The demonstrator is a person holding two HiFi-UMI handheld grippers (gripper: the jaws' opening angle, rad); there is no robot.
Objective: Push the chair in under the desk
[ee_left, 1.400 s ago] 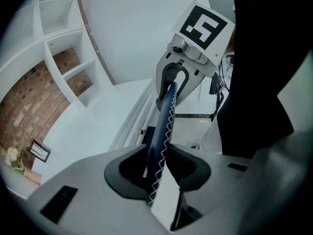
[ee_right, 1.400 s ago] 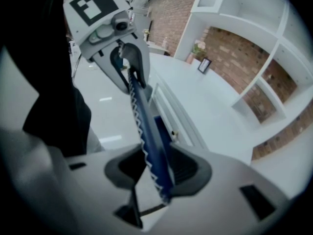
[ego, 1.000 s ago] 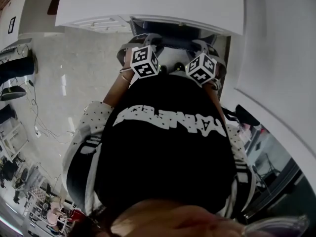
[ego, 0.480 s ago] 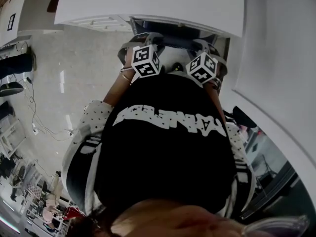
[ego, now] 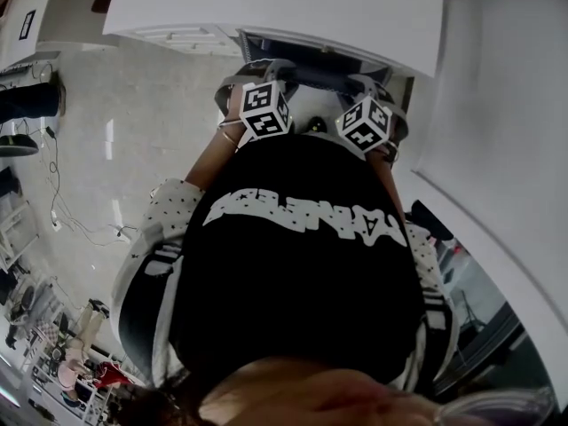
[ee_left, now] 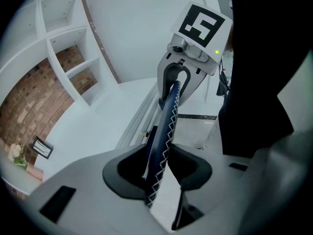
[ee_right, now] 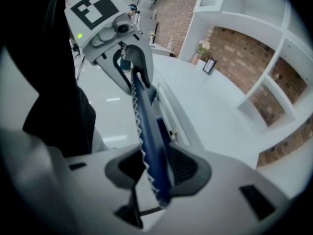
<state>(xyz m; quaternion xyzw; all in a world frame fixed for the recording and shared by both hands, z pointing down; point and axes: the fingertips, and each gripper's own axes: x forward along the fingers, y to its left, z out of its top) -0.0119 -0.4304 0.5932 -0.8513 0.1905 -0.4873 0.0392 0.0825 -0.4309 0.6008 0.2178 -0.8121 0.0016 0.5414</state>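
The chair's back (ee_left: 166, 126) is dark blue with white zigzag stitching along its top edge, and it runs between both grippers. It stands close against the white desk (ego: 266, 7). My left gripper (ee_left: 161, 168) has the edge between its pads. Its jaws have just been opening, and a sliver of gap shows beside the right pad. My right gripper (ee_right: 156, 173) is shut on the same edge (ee_right: 146, 131). In the head view the left gripper (ego: 257, 71) and the right gripper (ego: 368, 82) sit side by side at the desk's front edge.
White shelves (ee_left: 63, 62) backed with brick stand behind the desk, and a small picture frame (ee_right: 209, 66) is on the desktop. Another white surface (ego: 506, 149) lies to the right. Cables (ego: 53, 202) trail over the pale floor at the left. The person's black shirt (ego: 302, 264) fills the lower head view.
The head view has shifted slightly. Both grippers stay at the same spot on the chair's back by the desk edge.
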